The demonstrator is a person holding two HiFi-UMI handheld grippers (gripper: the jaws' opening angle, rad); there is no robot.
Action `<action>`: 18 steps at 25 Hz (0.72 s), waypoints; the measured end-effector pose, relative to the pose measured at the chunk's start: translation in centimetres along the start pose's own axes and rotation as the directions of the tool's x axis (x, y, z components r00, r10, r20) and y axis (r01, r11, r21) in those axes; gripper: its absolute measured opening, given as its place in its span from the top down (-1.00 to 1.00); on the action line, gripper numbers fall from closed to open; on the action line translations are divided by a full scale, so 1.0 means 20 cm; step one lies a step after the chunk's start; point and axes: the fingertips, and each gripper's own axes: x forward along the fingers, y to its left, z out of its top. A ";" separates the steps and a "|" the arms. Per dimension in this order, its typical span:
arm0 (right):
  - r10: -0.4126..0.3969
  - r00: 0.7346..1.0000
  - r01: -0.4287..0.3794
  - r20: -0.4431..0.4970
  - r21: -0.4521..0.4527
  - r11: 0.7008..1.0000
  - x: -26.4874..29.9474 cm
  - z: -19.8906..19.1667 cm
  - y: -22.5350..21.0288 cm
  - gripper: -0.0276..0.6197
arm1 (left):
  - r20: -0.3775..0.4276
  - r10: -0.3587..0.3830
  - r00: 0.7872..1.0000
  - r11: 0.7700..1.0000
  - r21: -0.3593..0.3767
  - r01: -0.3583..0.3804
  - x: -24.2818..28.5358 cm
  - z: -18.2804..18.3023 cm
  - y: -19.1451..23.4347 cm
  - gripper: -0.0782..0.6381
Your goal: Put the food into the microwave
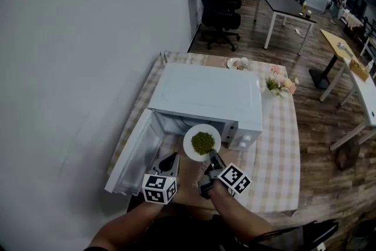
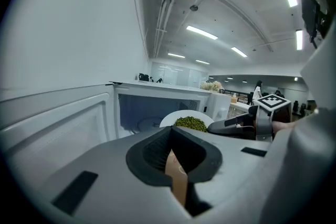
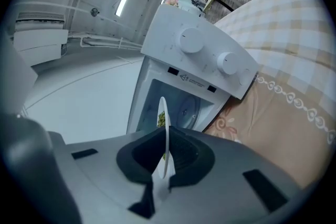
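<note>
On the checked worktop (image 1: 276,150) the microwave (image 1: 205,94) stands open. Right tongs (image 1: 212,157) grip the plate (image 1: 191,148) of food (image 1: 202,142) before its opening, not yet inside; left tongs (image 1: 170,161) closed, empty.

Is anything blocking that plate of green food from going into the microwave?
Nothing visible. The white microwave has its door open, and the white round plate of green food faces the cavity directly.

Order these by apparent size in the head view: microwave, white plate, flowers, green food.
1. microwave
2. white plate and flowers: nearly alike, and the plate is nearer the camera, so unranked
3. green food
</note>
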 end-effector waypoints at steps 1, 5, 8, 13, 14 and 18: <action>-0.011 1.000 0.011 0.011 0.004 1.000 0.02 0.00 -0.02 0.86 | -0.002 -0.009 1.000 1.000 0.002 0.009 0.02 -0.01 0.01 0.76; -0.035 0.998 0.034 0.056 0.022 0.999 0.10 0.02 -0.08 0.86 | -0.022 -0.020 1.000 1.000 0.011 0.021 0.12 -0.04 0.08 0.76; -0.039 0.997 0.037 0.066 0.036 0.999 0.18 0.00 -0.11 0.86 | -0.039 -0.031 0.999 1.000 0.002 0.031 0.18 -0.07 0.11 0.76; -0.076 0.993 0.069 0.094 0.078 0.995 0.30 -0.01 -0.20 0.86 | -0.057 -0.077 0.995 0.996 0.044 0.080 0.29 -0.10 0.16 0.76; -0.086 0.991 0.078 0.098 0.083 0.993 0.32 -0.02 -0.22 0.85 | -0.062 -0.084 0.995 0.995 0.045 0.087 0.30 -0.10 0.17 0.76; -0.115 0.986 0.102 0.118 0.108 0.989 0.40 -0.03 -0.29 0.86 | -0.071 -0.103 0.992 0.993 0.056 0.107 0.37 -0.11 0.21 0.76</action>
